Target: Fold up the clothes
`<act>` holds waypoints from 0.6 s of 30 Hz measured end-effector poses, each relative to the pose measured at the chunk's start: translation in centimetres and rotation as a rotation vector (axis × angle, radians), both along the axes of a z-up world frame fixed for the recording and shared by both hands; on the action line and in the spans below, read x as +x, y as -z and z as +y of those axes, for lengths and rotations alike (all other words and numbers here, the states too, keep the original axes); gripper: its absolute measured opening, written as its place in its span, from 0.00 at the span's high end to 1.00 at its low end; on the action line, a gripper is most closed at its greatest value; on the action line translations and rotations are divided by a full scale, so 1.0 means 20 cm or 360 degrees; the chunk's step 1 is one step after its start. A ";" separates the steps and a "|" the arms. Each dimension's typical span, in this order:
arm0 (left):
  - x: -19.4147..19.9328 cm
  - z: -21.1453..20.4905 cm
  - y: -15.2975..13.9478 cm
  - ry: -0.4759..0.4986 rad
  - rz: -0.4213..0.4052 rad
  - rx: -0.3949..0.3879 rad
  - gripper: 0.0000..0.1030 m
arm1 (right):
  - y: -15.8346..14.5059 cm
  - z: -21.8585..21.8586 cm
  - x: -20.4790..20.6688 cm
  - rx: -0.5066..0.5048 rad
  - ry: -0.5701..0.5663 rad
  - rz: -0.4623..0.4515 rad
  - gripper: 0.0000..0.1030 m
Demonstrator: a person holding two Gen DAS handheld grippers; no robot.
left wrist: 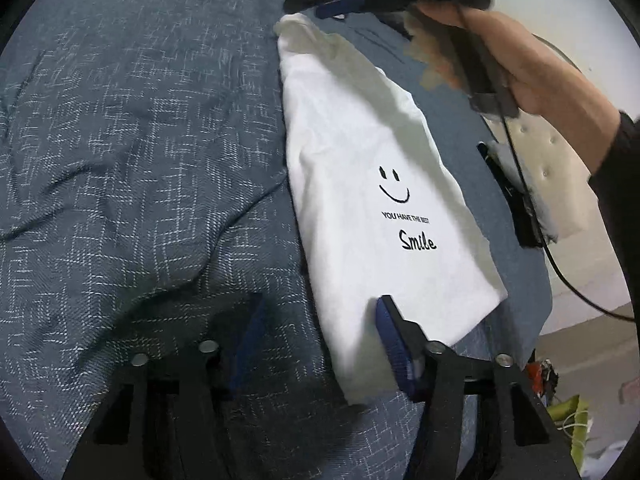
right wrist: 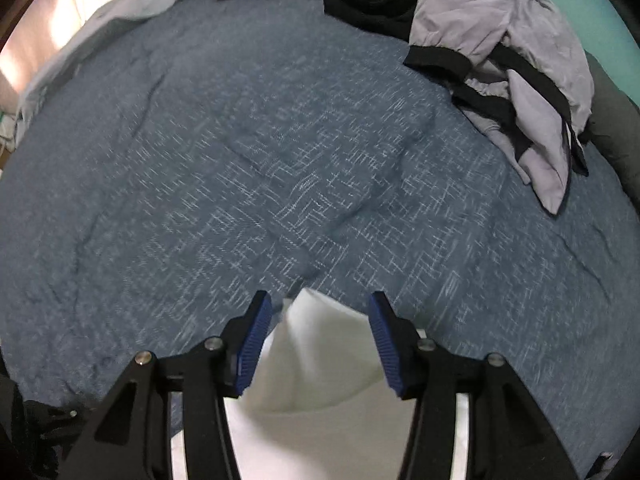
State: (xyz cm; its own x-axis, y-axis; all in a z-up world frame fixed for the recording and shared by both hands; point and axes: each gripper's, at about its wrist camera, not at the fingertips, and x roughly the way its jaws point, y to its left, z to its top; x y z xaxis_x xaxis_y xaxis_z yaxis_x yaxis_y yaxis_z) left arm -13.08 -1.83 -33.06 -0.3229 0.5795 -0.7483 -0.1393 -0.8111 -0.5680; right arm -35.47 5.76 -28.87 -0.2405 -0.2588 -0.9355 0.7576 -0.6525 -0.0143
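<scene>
A white T-shirt with a smiley face and the word "Smile" lies folded into a long strip on the blue bedspread. My left gripper is open over the shirt's near end; its right pad rests on the cloth. My right gripper, held in a hand, hovers over the shirt's far end. In the right wrist view that gripper is open, with a white corner of the shirt between its jaws but not pinched.
A heap of lilac and black clothes lies at the far right of the bed. A black cable hangs from the right gripper. A padded headboard and floor clutter lie beyond the bed's edge.
</scene>
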 end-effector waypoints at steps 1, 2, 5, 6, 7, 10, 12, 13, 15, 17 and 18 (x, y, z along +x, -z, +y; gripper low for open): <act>0.00 0.00 0.00 0.0007 0.0000 0.0009 0.54 | 0.01 -0.01 0.00 0.0012 -0.0010 -0.0006 0.50; 0.00 0.00 0.01 0.0014 0.0001 0.0018 0.58 | 0.02 -0.01 -0.01 0.0020 -0.0015 -0.0014 0.51; 0.01 0.00 0.02 0.0035 0.0001 0.0048 0.62 | 0.05 -0.01 -0.01 0.0023 -0.0021 -0.0048 0.68; 0.01 0.00 0.02 0.0040 0.0001 0.0058 0.65 | 0.05 -0.01 -0.02 0.0018 -0.0024 -0.0051 0.78; 0.01 0.01 0.01 0.0047 0.0006 0.0059 0.67 | 0.05 0.00 -0.02 0.0016 -0.0020 -0.0051 0.82; 0.02 0.02 0.01 0.0064 0.0018 0.0058 0.73 | 0.04 0.01 -0.02 0.0000 -0.0013 -0.0034 0.94; 0.03 0.02 0.01 0.0075 0.0021 0.0052 0.77 | 0.02 0.03 -0.03 -0.0022 -0.0001 -0.0010 0.97; 0.03 0.02 0.01 0.0081 0.0022 0.0049 0.79 | 0.01 0.04 -0.04 -0.0029 0.0011 0.0016 0.97; 0.04 0.02 0.01 0.0091 0.0024 0.0044 0.81 | -0.02 0.03 -0.06 -0.0026 0.0036 0.0058 0.97; 0.04 0.01 0.02 0.0090 0.0023 0.0049 0.81 | -0.03 0.03 -0.08 -0.0036 0.0061 0.0079 0.97; 0.04 0.01 0.02 0.0089 0.0023 0.0052 0.81 | -0.04 0.03 -0.09 -0.0040 0.0073 0.0080 0.97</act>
